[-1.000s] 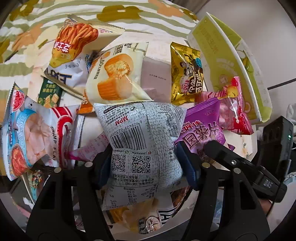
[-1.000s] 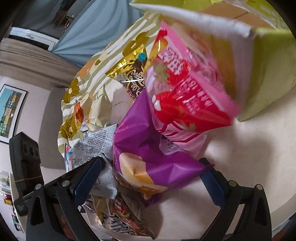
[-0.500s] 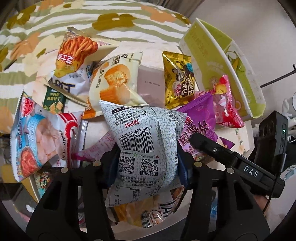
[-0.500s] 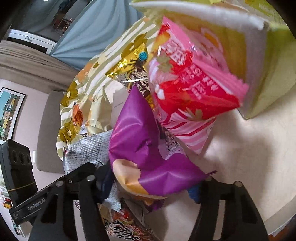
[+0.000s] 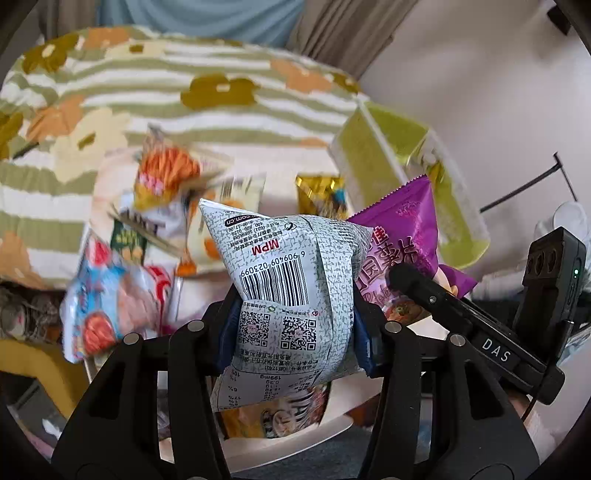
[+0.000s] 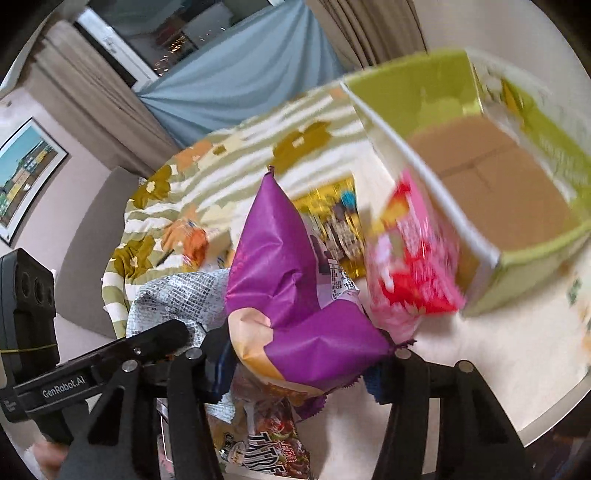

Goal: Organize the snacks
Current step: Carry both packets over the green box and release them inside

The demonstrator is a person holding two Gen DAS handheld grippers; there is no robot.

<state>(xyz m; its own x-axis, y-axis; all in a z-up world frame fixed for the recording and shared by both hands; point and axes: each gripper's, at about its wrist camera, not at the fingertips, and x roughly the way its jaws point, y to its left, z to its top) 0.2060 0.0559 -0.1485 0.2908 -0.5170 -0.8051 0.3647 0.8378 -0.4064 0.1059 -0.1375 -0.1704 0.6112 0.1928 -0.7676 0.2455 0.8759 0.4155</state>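
Beside box rim, purple bag lifted.

Pale pinkish walls. Blue curtain w/ beige drapes beside it. Framed picture on wall. Green-striped floral cloth at table's far edge. Soft daylight.

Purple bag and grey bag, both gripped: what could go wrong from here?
1. The right gripper pinches the purple bag by its low end, so the puffy pack may slip or swing.
2. The pink bag leans on the green box and could topple.
3. The grey bag in the left gripper crowds the purple one and may snag.
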